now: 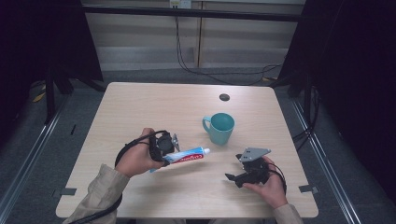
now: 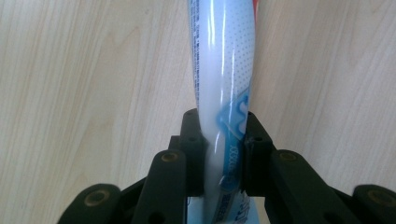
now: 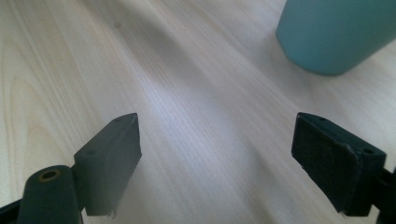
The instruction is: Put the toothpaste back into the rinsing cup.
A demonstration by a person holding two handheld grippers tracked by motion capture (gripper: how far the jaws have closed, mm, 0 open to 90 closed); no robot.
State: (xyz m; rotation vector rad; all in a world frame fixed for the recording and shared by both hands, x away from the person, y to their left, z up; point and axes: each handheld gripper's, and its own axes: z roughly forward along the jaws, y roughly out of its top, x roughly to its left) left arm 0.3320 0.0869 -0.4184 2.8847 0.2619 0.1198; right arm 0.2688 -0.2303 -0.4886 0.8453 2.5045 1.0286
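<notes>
A white, blue and red toothpaste tube is held a little above the table, cap pointing right toward the teal mug. My left gripper is shut on the tube's flat tail end; in the left gripper view both pads squeeze the tube, which runs up and away from the jaws. My right gripper rests low near the front right of the table, jaws open wide over bare wood. The mug's lower wall fills the top right of the right gripper view.
The light wooden table has a small dark round cap set into it behind the mug. Black frame posts and dark curtains flank the table, and cables trail on the floor behind it.
</notes>
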